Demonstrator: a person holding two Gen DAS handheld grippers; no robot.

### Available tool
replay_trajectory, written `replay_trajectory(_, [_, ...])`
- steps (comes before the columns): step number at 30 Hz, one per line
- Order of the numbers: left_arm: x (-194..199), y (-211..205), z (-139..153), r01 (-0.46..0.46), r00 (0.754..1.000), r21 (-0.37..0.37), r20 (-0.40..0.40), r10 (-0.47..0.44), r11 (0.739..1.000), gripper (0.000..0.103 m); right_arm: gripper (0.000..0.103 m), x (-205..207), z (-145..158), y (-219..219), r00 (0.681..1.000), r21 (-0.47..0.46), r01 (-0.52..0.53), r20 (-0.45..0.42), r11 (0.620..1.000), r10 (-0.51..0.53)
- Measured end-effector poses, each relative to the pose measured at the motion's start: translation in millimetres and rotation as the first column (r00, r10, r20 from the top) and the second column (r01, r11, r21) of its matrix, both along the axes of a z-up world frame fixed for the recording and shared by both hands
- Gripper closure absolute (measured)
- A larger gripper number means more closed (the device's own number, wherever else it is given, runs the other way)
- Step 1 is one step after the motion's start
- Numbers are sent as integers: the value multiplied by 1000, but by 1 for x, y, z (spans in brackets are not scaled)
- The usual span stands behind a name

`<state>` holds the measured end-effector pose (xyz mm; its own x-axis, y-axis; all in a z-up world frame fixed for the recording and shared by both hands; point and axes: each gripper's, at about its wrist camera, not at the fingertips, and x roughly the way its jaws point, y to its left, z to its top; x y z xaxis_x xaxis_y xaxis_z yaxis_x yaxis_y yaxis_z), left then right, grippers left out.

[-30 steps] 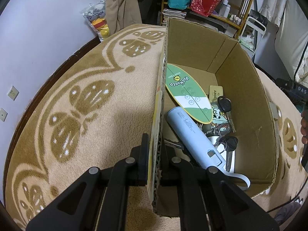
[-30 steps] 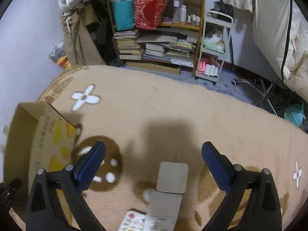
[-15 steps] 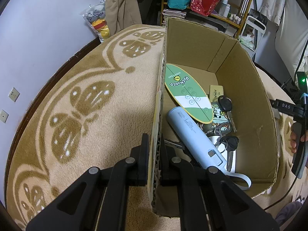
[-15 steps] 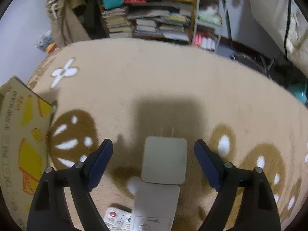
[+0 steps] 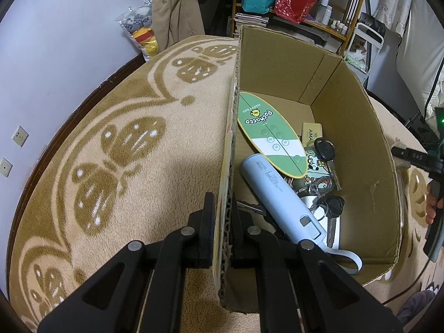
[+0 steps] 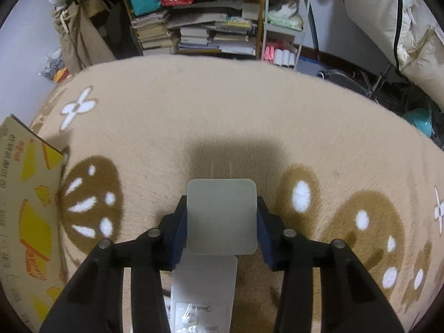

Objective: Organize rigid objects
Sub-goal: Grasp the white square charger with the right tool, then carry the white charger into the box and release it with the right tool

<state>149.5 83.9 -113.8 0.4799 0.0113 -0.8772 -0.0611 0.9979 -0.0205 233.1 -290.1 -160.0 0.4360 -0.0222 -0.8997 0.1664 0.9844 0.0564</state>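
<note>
My left gripper is shut on the near left wall of an open cardboard box that stands on the carpet. Inside lie a light blue power bank, a green and white oval card, black keys and small tags. My right gripper is shut on a square white plug adapter with two prongs pointing away, just above the carpet. A white remote lies under it. The box's printed outer side shows at the left of the right wrist view.
The beige carpet with brown patterns spreads all around. Shelves of books and bags and a white cart stand behind it. The right gripper's handle and hand show past the box's right wall.
My right gripper dropped toward the carpet and closed from wide open onto the white adapter. My left gripper kept its grip on the box wall.
</note>
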Motion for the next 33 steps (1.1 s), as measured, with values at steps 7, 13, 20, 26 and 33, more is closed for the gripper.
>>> replay_trajectory(7, [0, 0, 0, -4, 1000, -9, -1, 4, 1000, 96, 55, -3, 42, 17, 994, 50, -45, 105, 998, 40])
replay_trajectory(13, [0, 0, 0, -3, 1000, -6, -1, 3, 1000, 96, 55, -7, 72, 45, 980, 111, -97, 183, 989, 75])
replay_trajectory(20, [-1, 1, 0, -5, 1000, -12, -2, 5, 1000, 96, 55, -18, 105, 102, 945, 119, -242, 253, 963, 206])
replay_trajectory(26, [-1, 1, 0, -5, 1000, -12, -2, 5, 1000, 96, 55, -28, 124, 145, 904, 113, -355, 294, 928, 310])
replay_trajectory(33, [0, 1, 0, -6, 1000, -13, -2, 6, 1000, 96, 55, -44, 121, 180, 864, 57, -445, 291, 894, 411])
